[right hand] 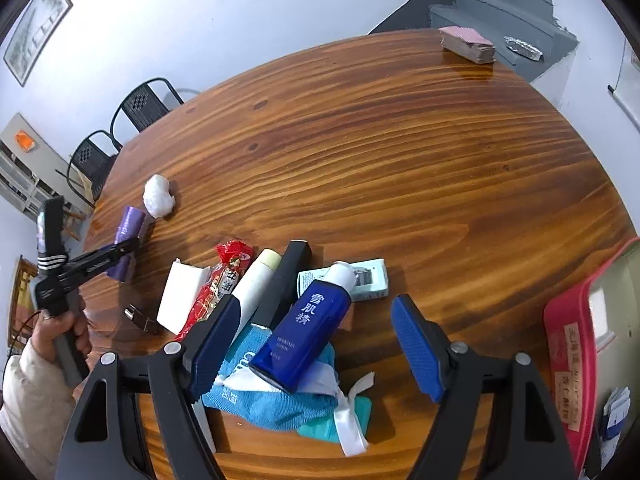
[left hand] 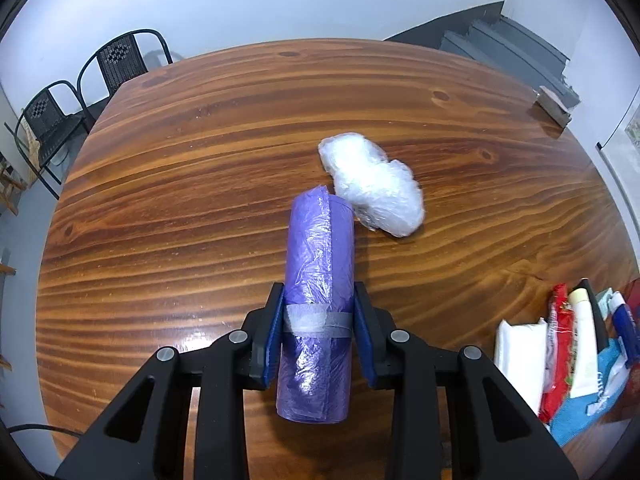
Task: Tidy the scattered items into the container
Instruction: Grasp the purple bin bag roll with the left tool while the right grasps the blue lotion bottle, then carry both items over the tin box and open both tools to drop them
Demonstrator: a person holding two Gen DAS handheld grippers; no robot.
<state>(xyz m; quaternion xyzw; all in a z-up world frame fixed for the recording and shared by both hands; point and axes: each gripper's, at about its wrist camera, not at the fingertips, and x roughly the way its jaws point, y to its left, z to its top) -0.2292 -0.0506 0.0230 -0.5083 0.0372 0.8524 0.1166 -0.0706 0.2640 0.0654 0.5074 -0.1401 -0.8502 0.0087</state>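
A purple roll of bags [left hand: 320,280] lies on the wooden table [left hand: 240,140], and my left gripper [left hand: 319,300] is shut on it, its blue pads pressing both sides near a grey tape band. Just beyond the roll sits a crumpled clear plastic wad [left hand: 372,188]. The right wrist view shows the same roll [right hand: 128,232] and wad [right hand: 158,196] at far left. My right gripper [right hand: 316,344] stands open over a blue bottle [right hand: 304,328] that lies on a blue cloth [right hand: 272,396]. A red container [right hand: 568,340] sits at the right edge.
Beside the bottle lie a white packet [right hand: 178,296], a red snack packet [right hand: 222,280], a cream tube [right hand: 256,284], a black box [right hand: 286,284] and a pale green box [right hand: 372,280]. A pinkish block [right hand: 468,46] rests at the far edge. Black chairs [right hand: 140,104] stand behind the table.
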